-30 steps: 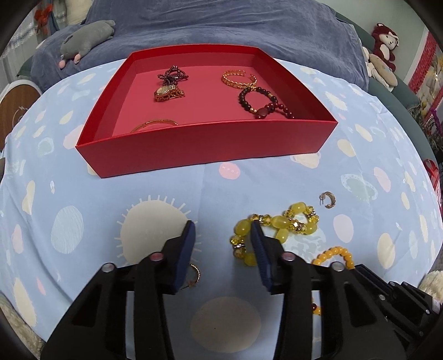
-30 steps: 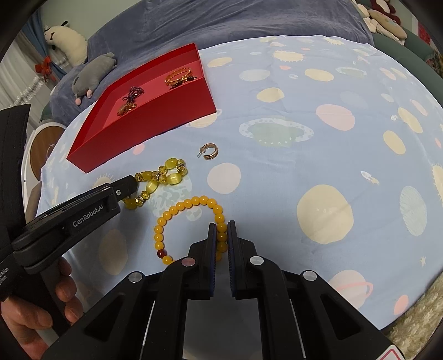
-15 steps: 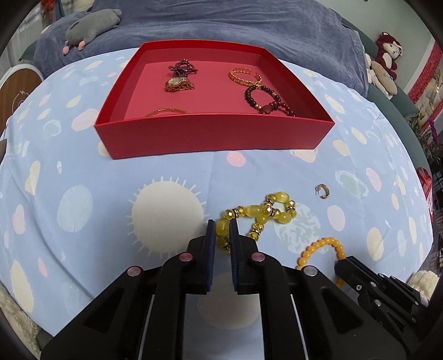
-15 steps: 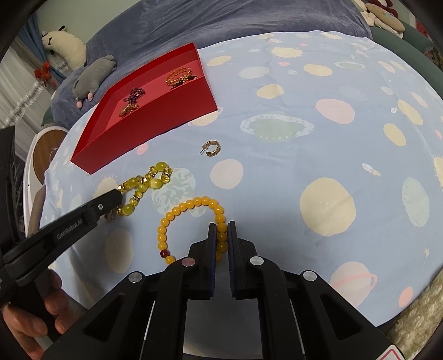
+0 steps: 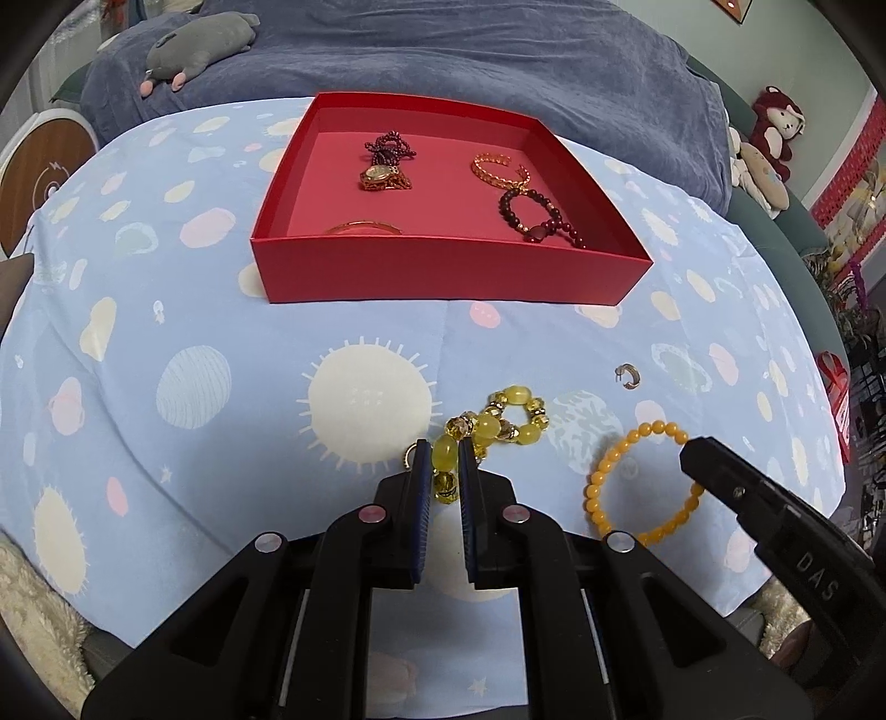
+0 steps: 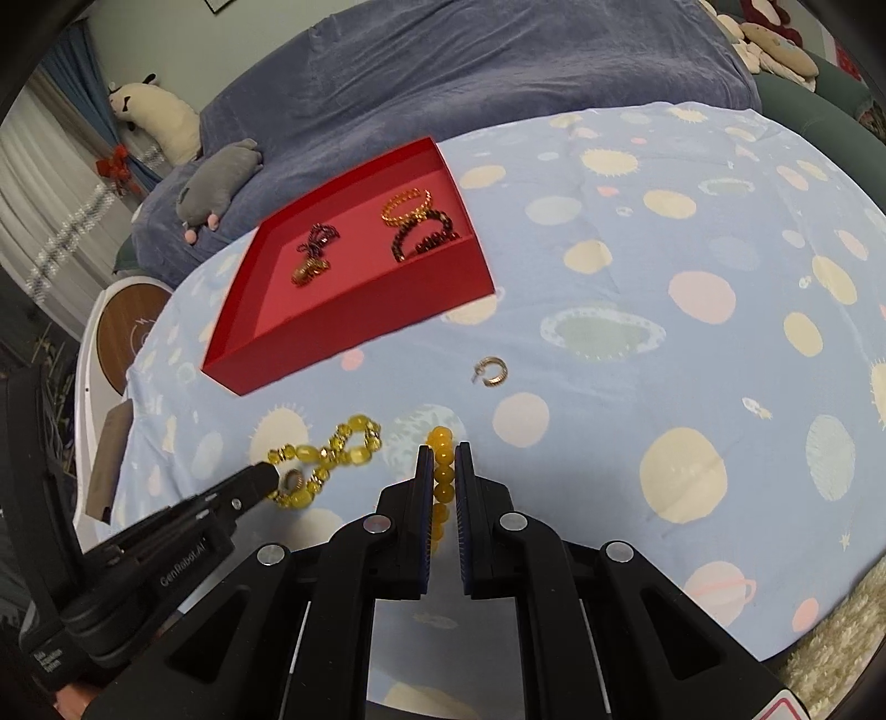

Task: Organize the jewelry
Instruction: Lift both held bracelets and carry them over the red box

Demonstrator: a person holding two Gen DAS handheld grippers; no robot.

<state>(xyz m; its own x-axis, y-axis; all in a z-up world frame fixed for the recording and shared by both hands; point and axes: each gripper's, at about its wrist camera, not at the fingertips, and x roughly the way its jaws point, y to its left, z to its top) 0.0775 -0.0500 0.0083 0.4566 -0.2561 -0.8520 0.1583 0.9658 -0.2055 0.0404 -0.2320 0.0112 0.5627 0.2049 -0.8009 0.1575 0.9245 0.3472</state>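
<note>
My left gripper is shut on a yellow chunky-bead bracelet, also in the right wrist view. My right gripper is shut on an orange bead bracelet, which shows as a ring in the left wrist view. A red tray at the back holds a dark red bead bracelet, a gold chain bracelet, a gold watch with purple beads and a thin gold bangle. A small gold hoop earring lies loose on the cloth. Another small ring lies by my left finger.
The table wears a light blue cloth with suns and planets. A blue blanket with a grey plush toy lies behind the tray. Stuffed toys sit at the far right. The table's near edge drops to a shaggy rug.
My left gripper closed on the yellow bracelet and pulled back from the tray. My right gripper stayed shut on the orange bracelet and moved it forward toward the tray.
</note>
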